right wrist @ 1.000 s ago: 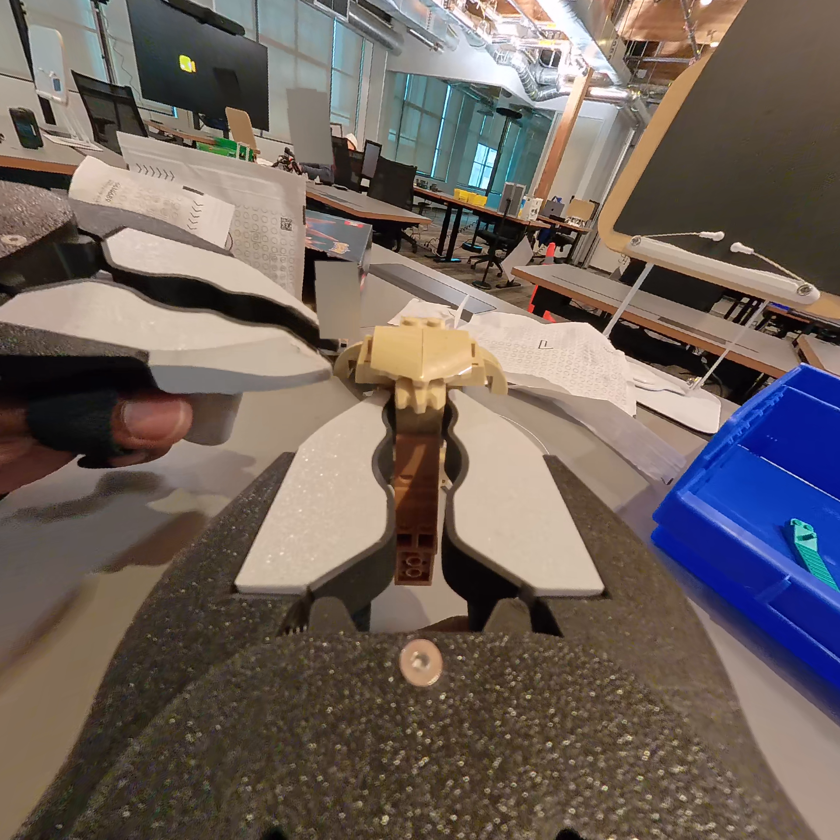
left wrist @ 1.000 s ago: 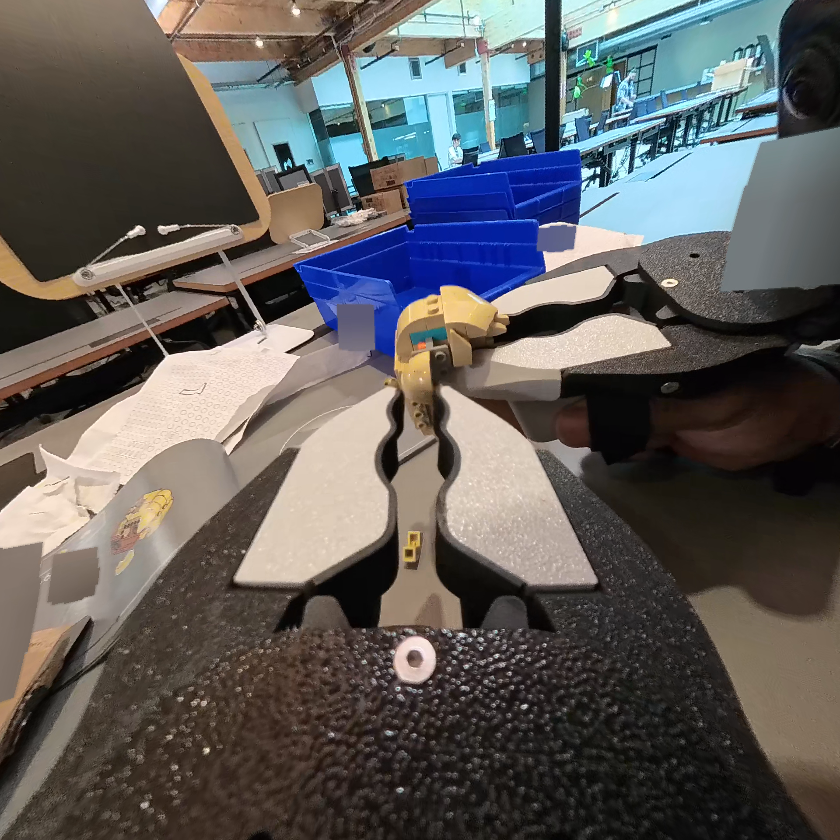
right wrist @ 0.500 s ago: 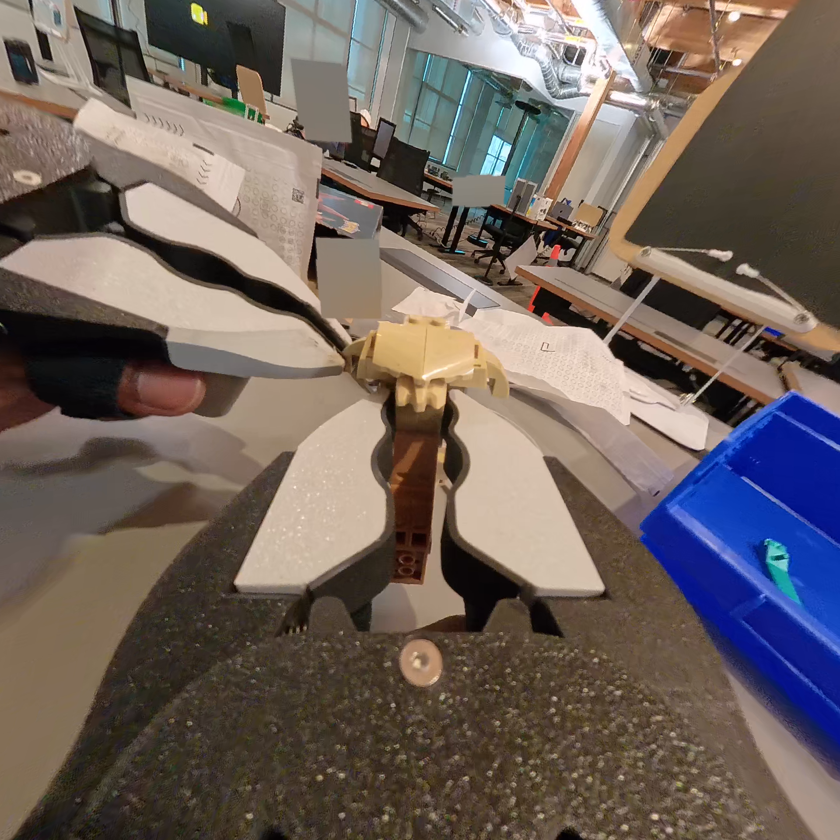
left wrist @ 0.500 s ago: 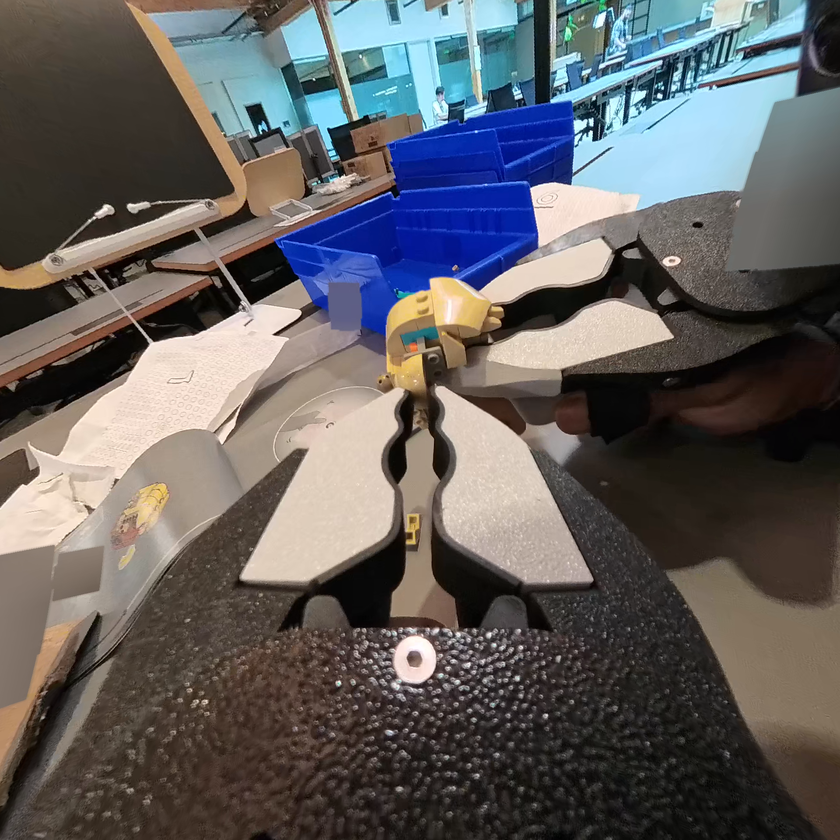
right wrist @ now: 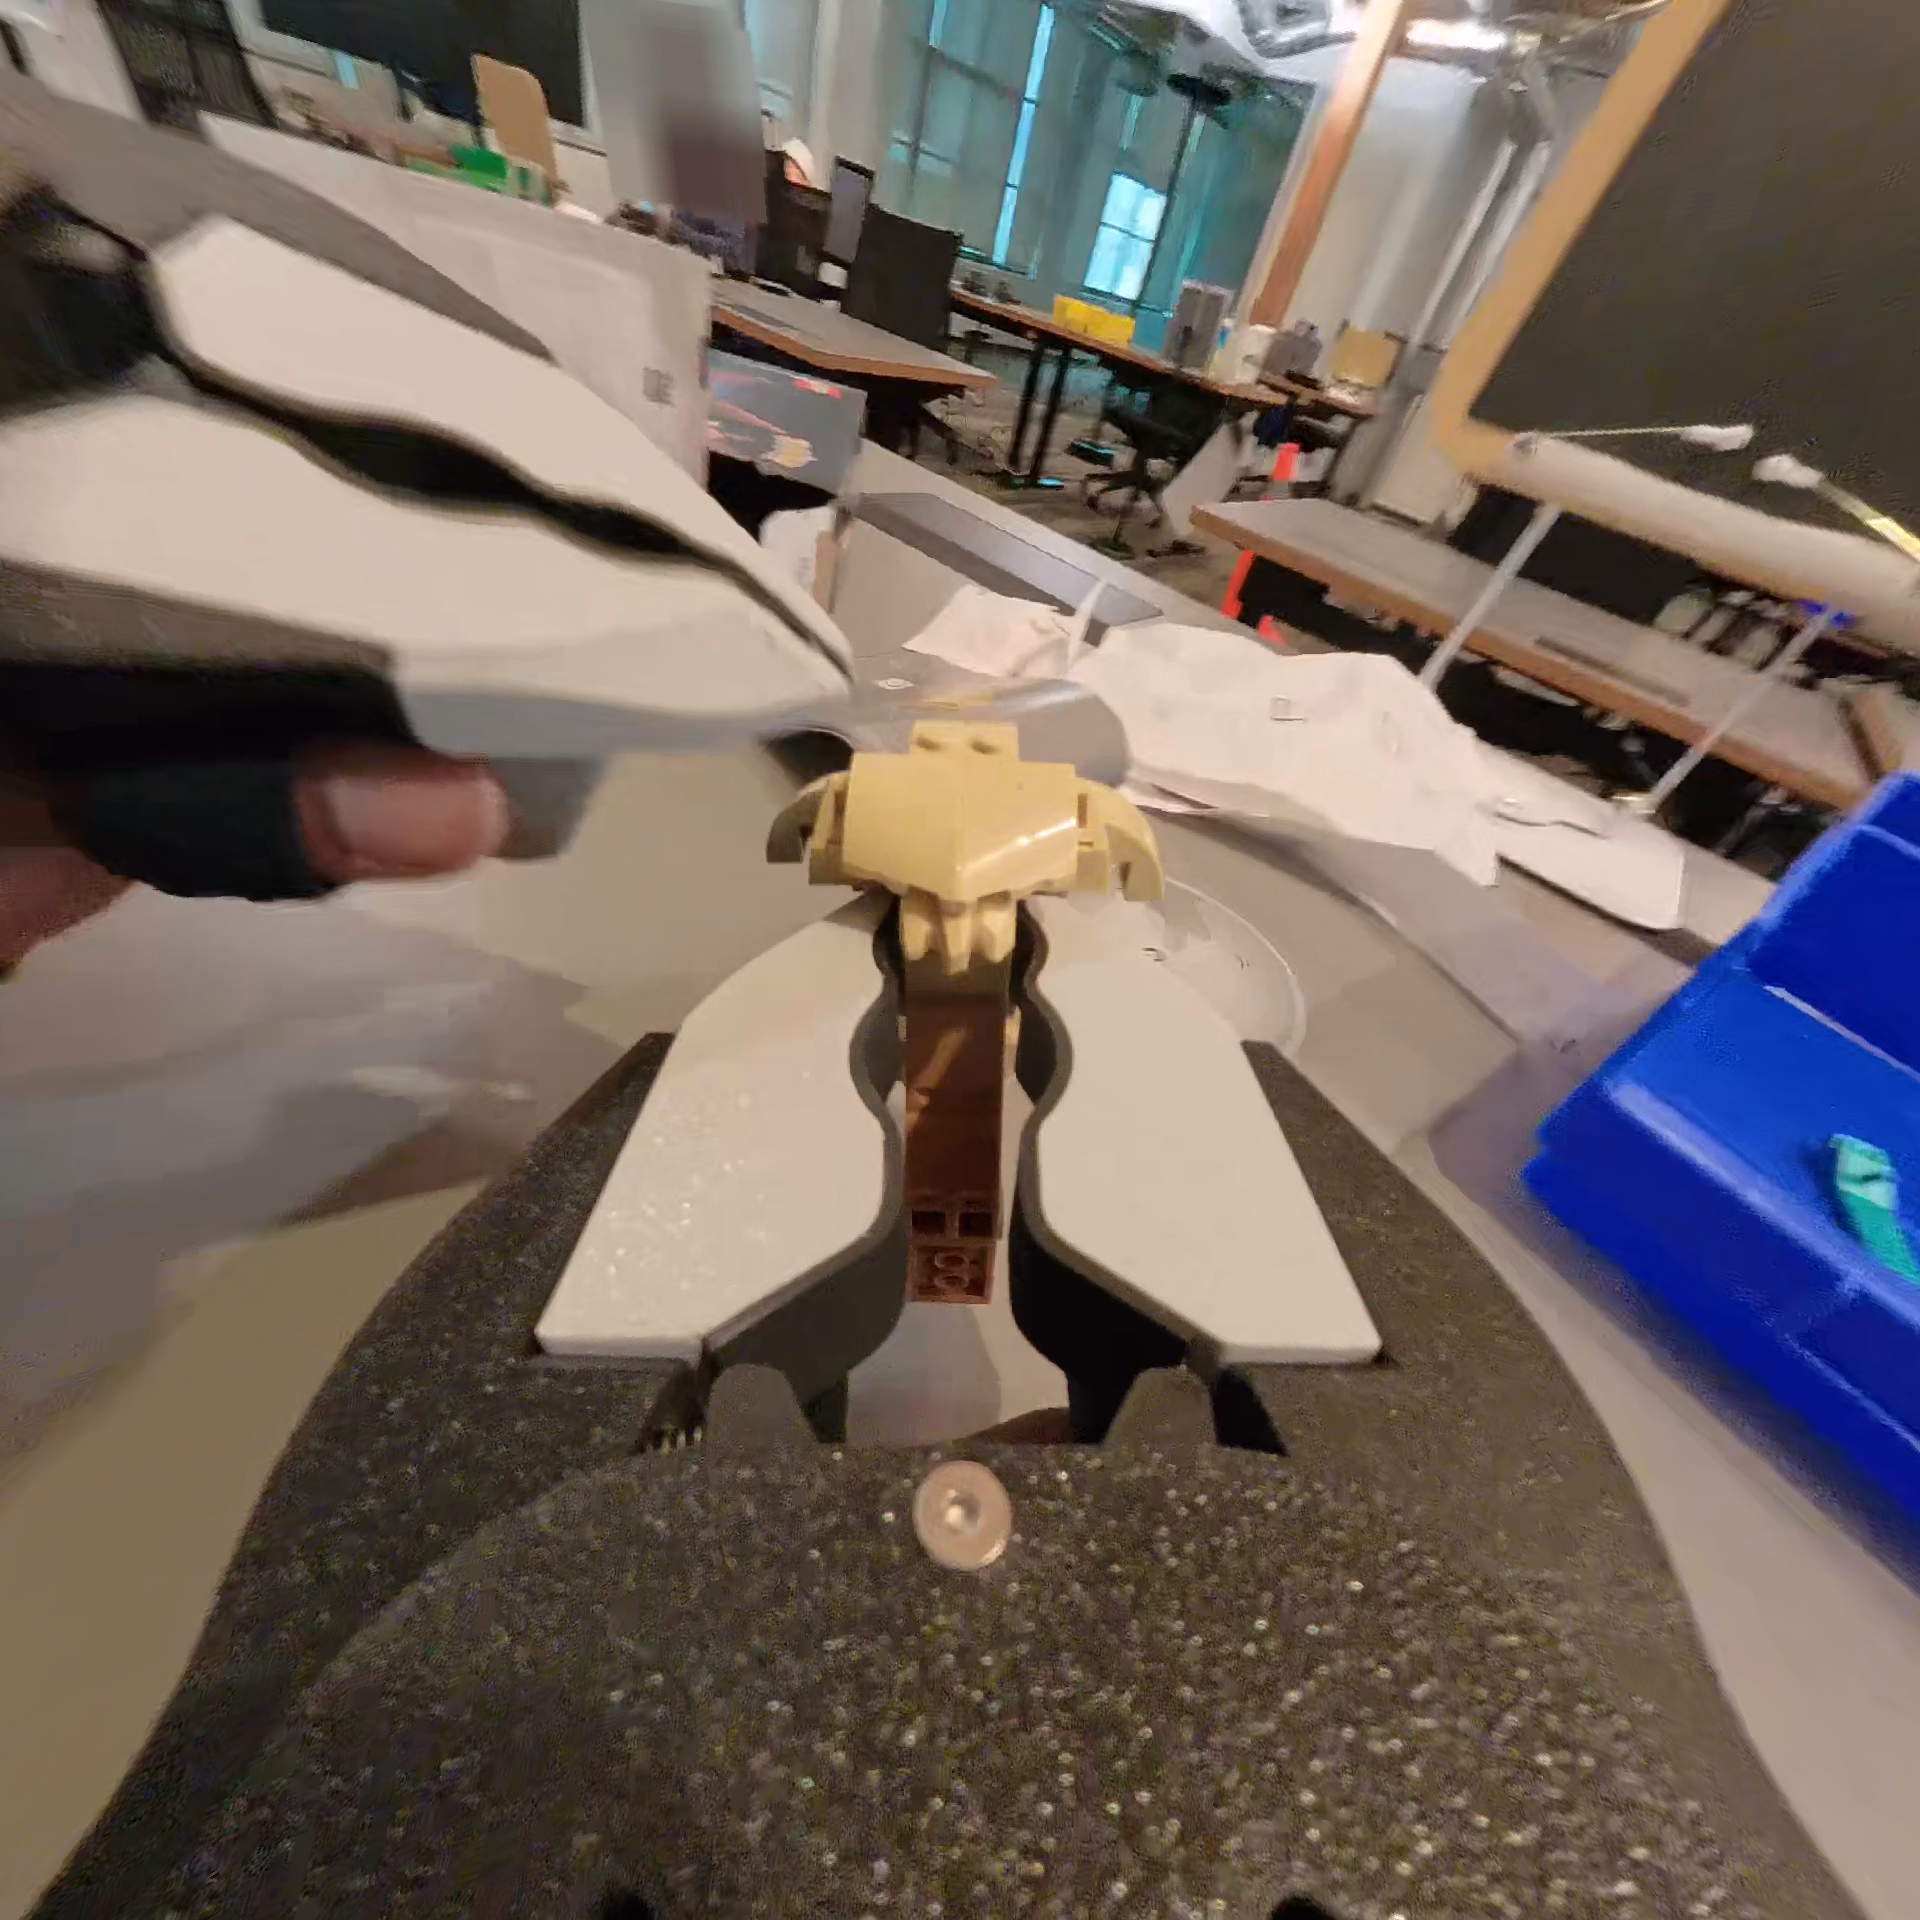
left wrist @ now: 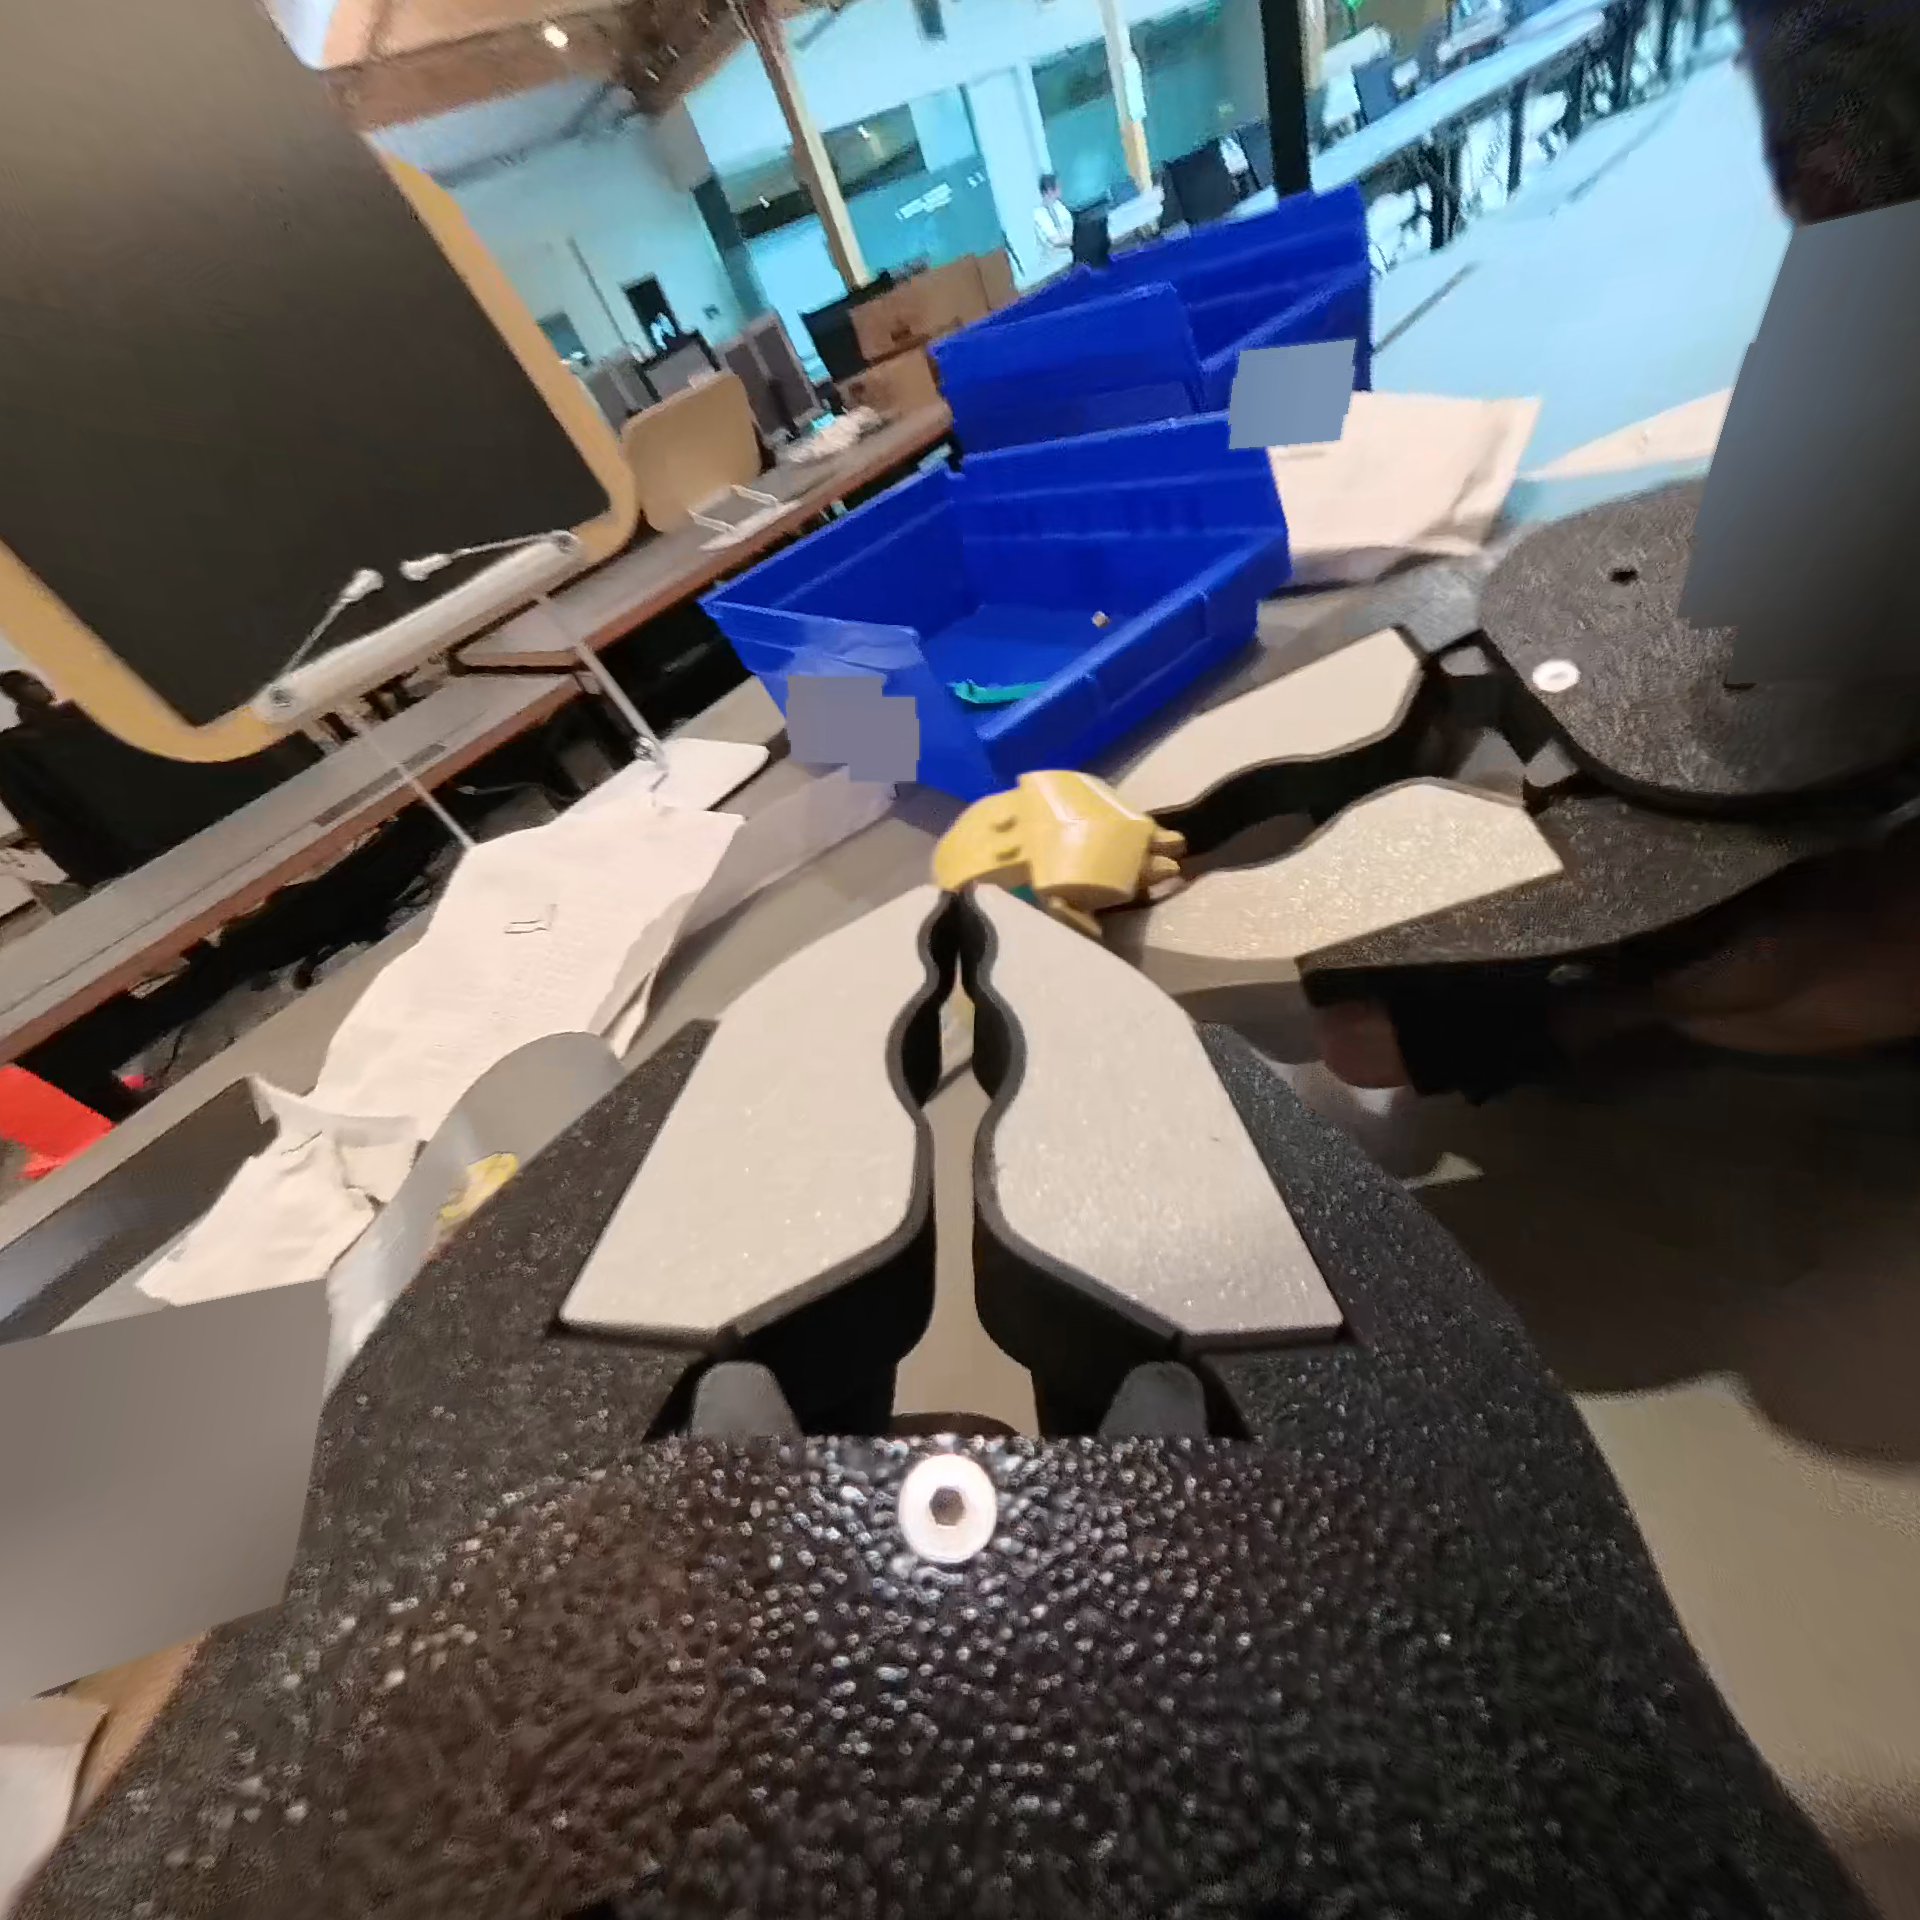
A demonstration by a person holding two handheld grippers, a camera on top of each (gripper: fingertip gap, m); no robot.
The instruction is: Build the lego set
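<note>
My right gripper (right wrist: 956, 925) is shut on a small brick model. Its fingers (right wrist: 769, 1091) clamp the brown stem (right wrist: 954, 1122), and the tan head (right wrist: 961, 831) sticks out past the tips. In the left wrist view the right gripper (left wrist: 1138, 868) comes in from the right with the tan head (left wrist: 1060, 831) at its tips. My left gripper (left wrist: 958, 896) is shut tip to tip with nothing showing between the pads, its tips just in front of the tan head. In the right wrist view the left gripper (right wrist: 831, 665) is at the upper left, shut, just above and beyond the model.
An open blue bin (left wrist: 1039, 623) with a teal piece (left wrist: 997, 688) stands behind the model; it also shows in the right wrist view (right wrist: 1714, 1143). More blue bins are stacked behind. Crumpled paper sheets (left wrist: 540, 935) lie to the left. A black board with a wooden rim (left wrist: 260, 364) stands beyond. The grippers' ends are close to 4 centimeters from one another.
My left jaws closed fully. The model's small tan peg, which stood between the left tips before, is no longer between them. The right gripper kept its hold on the model.
</note>
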